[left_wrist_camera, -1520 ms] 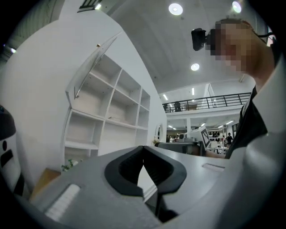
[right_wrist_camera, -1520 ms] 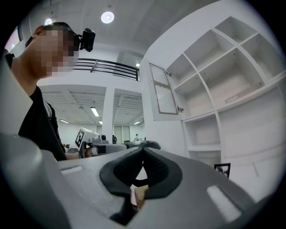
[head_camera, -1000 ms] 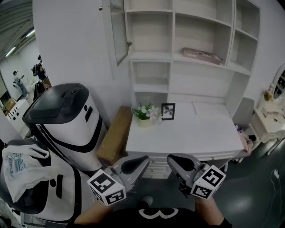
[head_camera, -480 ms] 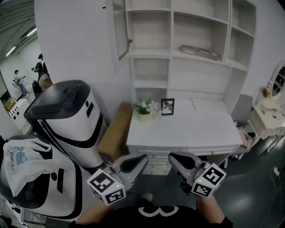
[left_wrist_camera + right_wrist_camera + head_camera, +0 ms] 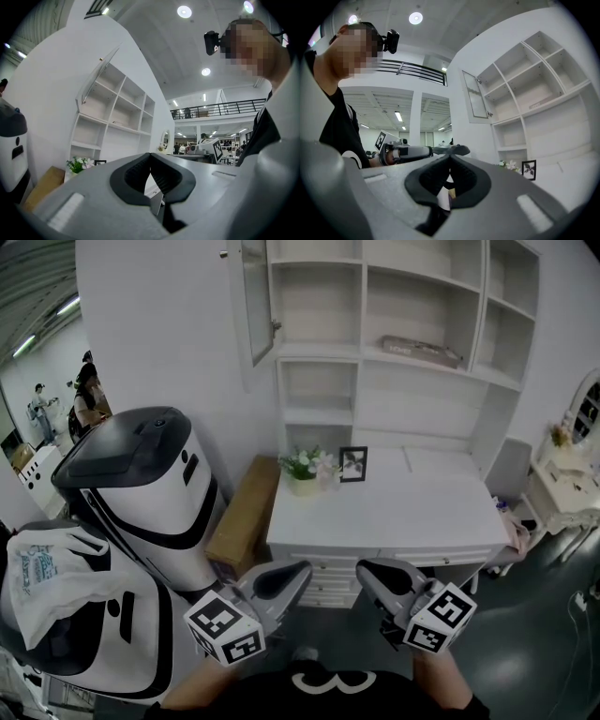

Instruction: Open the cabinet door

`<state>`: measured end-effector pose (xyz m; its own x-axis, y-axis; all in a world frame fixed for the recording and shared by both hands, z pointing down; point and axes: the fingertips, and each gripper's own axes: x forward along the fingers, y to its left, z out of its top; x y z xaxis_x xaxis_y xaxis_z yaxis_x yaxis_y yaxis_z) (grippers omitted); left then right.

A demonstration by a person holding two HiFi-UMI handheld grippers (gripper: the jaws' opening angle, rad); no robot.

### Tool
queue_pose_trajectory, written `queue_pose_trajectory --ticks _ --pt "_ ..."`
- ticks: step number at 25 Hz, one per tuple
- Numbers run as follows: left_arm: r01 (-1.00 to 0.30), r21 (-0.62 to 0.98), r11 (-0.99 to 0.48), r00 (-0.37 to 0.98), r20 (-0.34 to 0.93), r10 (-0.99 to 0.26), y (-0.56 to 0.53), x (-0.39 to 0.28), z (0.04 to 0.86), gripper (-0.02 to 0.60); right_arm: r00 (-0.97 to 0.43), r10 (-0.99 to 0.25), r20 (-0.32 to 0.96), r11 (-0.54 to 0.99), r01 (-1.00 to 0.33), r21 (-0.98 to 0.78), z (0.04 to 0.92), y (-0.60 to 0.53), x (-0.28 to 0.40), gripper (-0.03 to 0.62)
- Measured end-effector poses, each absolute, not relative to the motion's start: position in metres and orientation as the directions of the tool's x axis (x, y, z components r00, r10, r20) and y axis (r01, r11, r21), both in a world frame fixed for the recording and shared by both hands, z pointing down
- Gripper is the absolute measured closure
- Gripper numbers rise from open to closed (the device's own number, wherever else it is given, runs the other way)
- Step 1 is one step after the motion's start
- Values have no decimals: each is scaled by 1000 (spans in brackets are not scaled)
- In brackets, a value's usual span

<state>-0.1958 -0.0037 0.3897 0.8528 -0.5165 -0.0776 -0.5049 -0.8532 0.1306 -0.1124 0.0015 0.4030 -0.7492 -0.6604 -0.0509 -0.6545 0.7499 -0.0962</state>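
The white shelf cabinet (image 5: 394, 334) stands on the wall above a white desk (image 5: 412, 517). Its glass door (image 5: 255, 298) at the upper left stands swung open, edge toward me; it also shows in the left gripper view as the door (image 5: 99, 77) and in the right gripper view as the door (image 5: 474, 101). My left gripper (image 5: 306, 566) and right gripper (image 5: 360, 567) hang side by side low in front of the desk, far from the door. Both are shut with nothing between the pads, as the left gripper (image 5: 150, 154) and right gripper (image 5: 450, 156) show close up.
A potted flower (image 5: 303, 471) and a picture frame (image 5: 353, 466) sit on the desk; a flat package (image 5: 420, 350) lies on a shelf. A large white-and-black machine (image 5: 141, 484), a white bag (image 5: 47, 587) and a brown box (image 5: 242, 519) crowd the left. People stand far left.
Both grippers have shifted slightly lower in the head view and stay shut and empty. The door hangs open as before. A person in the far left background has come nearer.
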Motion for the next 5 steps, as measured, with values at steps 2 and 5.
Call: queue_pose_trajectory --ticks 2,5 --pt "-503 123 -856 855 -76 -513 -2 -195 390 573 -749 -661 -50 749 -655 -99 404 2 -112 592" --pt "-499 122 -858 858 -71 -509 0 -193 389 573 -750 -660 -49 750 -654 -102 405 3 -113 592"
